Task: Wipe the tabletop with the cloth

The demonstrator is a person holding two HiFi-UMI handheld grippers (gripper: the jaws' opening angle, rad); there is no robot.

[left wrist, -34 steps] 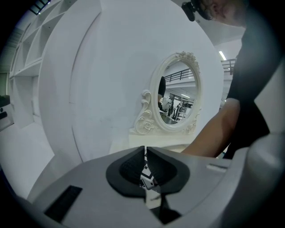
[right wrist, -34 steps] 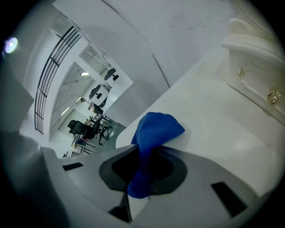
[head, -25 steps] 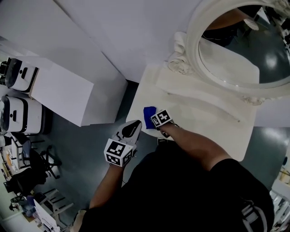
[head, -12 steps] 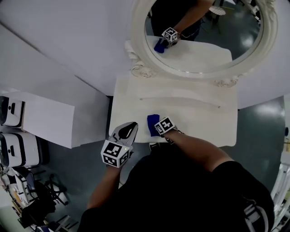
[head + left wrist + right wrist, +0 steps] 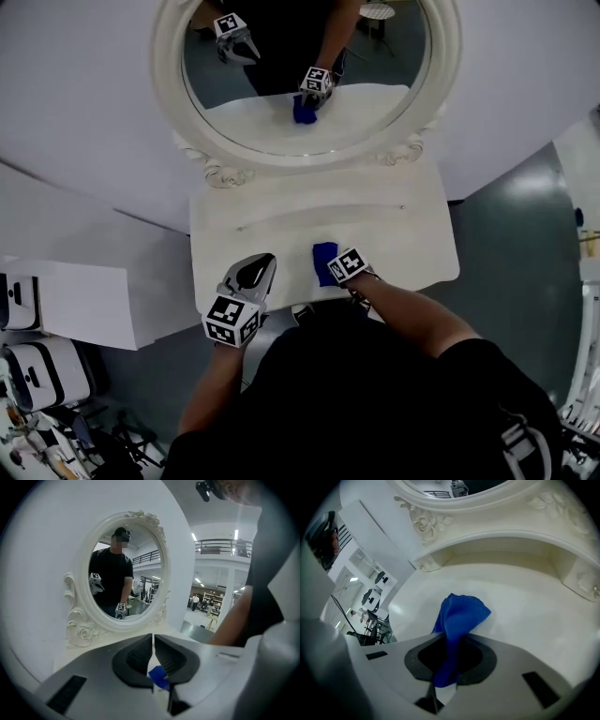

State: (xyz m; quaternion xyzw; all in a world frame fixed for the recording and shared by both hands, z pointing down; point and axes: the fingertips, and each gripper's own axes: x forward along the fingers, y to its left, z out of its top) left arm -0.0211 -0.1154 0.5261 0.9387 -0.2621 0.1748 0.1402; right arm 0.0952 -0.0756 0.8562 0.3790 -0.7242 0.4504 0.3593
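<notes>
A blue cloth (image 5: 324,260) lies bunched on the white tabletop (image 5: 412,246) near its front edge. My right gripper (image 5: 335,269) is shut on it. In the right gripper view the cloth (image 5: 459,616) rises out from between the closed jaws of the right gripper (image 5: 451,657) and folds onto the tabletop (image 5: 525,620). My left gripper (image 5: 255,273) hangs over the table's front left part, shut and holding nothing. In the left gripper view, a bit of the blue cloth (image 5: 159,677) shows just below the tips of the left gripper (image 5: 153,645).
An oval mirror in an ornate white frame (image 5: 178,112) stands at the back of the table and reflects both grippers. A low raised shelf (image 5: 319,214) runs along its base. White boxes (image 5: 66,300) stand on the floor at the left.
The head view has swung, so the whole mirror now shows at the top. The right gripper still holds the cloth near the front edge. The left gripper stays at the front left.
</notes>
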